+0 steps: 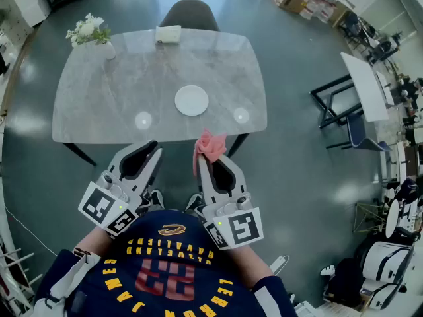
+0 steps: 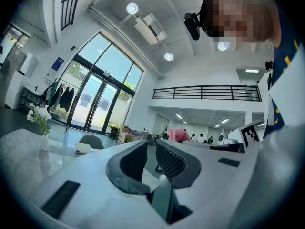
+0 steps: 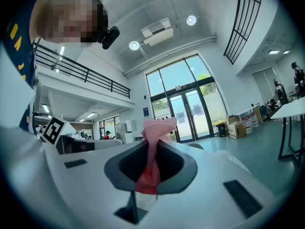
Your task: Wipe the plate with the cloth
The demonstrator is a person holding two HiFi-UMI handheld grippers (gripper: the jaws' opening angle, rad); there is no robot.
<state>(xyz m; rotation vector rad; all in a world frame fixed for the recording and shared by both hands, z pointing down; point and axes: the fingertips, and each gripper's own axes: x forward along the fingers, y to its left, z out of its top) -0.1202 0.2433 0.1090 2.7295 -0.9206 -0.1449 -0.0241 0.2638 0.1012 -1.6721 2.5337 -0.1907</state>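
Note:
A round white plate lies on the marble table, a little right of its middle and toward the near edge. My right gripper hovers over the floor just short of that edge, shut on a pink cloth. In the right gripper view the cloth stands bunched up out of the right gripper. My left gripper is level with it on the left. The left gripper has its jaws drawn together with nothing between them. The plate is hidden in both gripper views.
A small vase of white flowers stands at the table's far left corner and a tissue box at its far edge. A grey chair stands behind the table. Black-framed desks stand to the right.

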